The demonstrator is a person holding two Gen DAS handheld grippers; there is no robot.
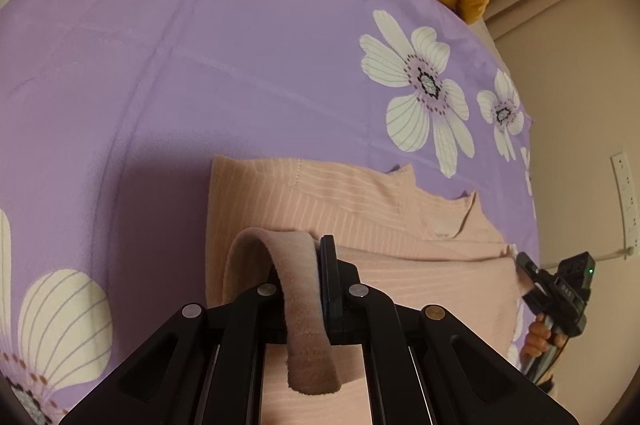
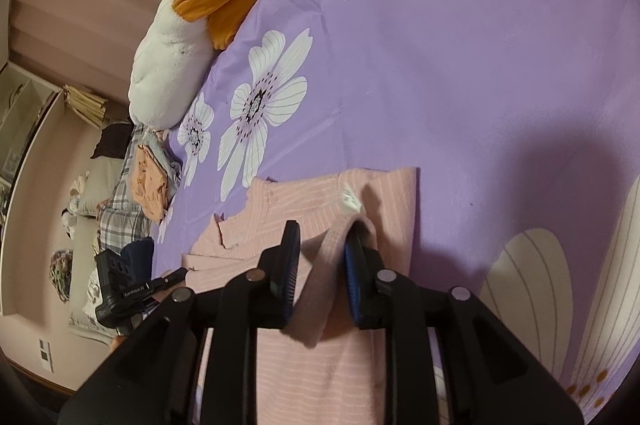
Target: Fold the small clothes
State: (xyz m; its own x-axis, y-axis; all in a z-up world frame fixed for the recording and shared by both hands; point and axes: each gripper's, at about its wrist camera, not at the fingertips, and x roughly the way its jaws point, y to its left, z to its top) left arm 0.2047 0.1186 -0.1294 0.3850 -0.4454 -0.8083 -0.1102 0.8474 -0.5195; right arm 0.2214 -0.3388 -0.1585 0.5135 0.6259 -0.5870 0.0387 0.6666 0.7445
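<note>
Pink ribbed garment [image 1: 360, 217] is spread on the purple bed [image 1: 160, 65]. A hem fold is pinched in the shut left tool [image 1: 316, 289]; right tool [image 2: 322, 265] stands parted, its fold loose between. Soft, light, floppy: best gripped at edges.

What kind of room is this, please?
Most likely a bedroom. The pink garment lies on a bed with a purple flowered sheet, a white plush pillow sits at its edge, and more clothes are piled beside the bed.
</note>
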